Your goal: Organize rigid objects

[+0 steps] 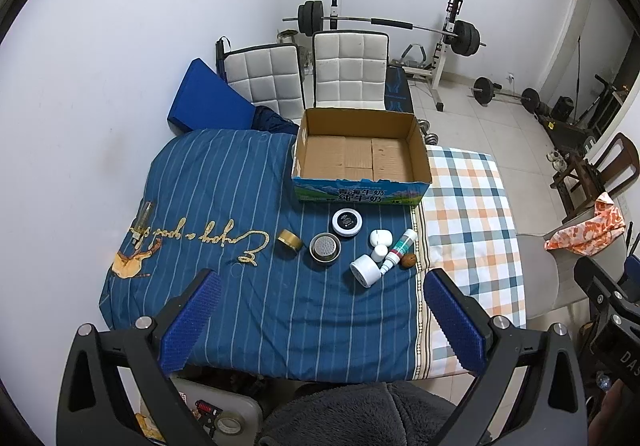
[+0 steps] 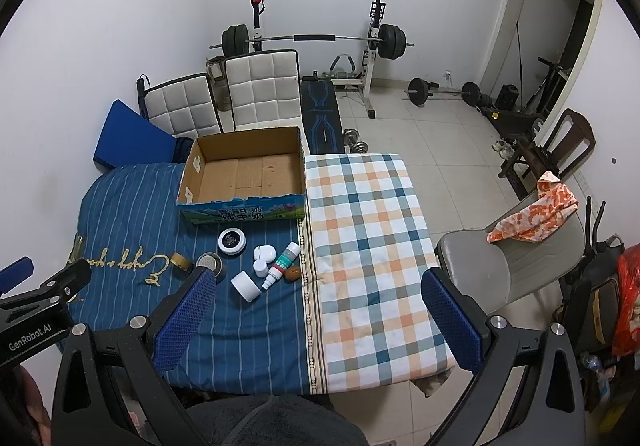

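An open cardboard box [image 1: 360, 158] [image 2: 248, 172] stands empty at the far side of the cloth-covered table. In front of it lie a round black-and-white jar [image 1: 347, 222] [image 2: 231, 241], a metal strainer cup [image 1: 325, 248] [image 2: 211, 263], a tape roll [image 1: 290, 242] [image 2: 181, 261], a white case [image 1: 380, 237] [image 2: 265, 252], a white cylinder [image 1: 365, 270] [image 2: 245, 285], a spray bottle [image 1: 398, 252] [image 2: 282, 264] and a walnut [image 1: 409, 260] [image 2: 293, 273]. My left gripper [image 1: 326, 280] is open and empty, near of the objects. My right gripper [image 2: 320, 282] is open and empty, over the checked cloth.
A glass vial [image 1: 142, 222] lies at the table's left edge. Two white padded chairs [image 1: 348, 66] stand behind the box. A grey chair with an orange cloth [image 2: 532, 218] stands at the right. A barbell rack [image 2: 316, 40] and weights fill the back of the room.
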`<state>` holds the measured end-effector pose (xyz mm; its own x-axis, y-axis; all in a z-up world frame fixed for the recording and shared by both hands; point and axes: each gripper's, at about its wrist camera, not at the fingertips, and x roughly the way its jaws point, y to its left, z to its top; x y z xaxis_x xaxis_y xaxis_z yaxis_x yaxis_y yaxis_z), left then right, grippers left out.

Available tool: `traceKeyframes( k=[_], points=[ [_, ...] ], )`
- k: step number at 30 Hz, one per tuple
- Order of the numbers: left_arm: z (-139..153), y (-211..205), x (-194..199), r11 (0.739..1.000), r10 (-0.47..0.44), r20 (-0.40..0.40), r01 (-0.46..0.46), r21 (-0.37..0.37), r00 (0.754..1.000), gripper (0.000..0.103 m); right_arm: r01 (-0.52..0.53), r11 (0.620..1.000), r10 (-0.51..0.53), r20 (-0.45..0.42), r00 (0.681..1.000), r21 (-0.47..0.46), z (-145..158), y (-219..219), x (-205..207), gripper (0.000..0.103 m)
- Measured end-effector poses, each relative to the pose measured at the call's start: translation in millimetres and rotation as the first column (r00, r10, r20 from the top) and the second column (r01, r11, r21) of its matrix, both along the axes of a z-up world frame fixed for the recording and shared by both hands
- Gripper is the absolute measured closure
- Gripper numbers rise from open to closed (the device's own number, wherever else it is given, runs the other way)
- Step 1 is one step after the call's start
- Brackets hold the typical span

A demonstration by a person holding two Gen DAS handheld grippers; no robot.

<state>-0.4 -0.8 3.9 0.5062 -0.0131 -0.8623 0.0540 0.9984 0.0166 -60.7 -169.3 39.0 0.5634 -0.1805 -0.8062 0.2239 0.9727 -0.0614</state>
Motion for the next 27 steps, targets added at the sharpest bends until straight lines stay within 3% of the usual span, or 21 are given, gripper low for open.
traceKeyframes(
  k=[27],
  points=[
    [-0.9, -2.4, -0.2, 1.000, 0.000, 0.000, 0.000, 0.001, 1.000, 0.000, 0.013, 1.000, -0.013, 0.008, 1.000, 0.001, 7.8, -9.8, 5.3, 0.000]
  ],
)
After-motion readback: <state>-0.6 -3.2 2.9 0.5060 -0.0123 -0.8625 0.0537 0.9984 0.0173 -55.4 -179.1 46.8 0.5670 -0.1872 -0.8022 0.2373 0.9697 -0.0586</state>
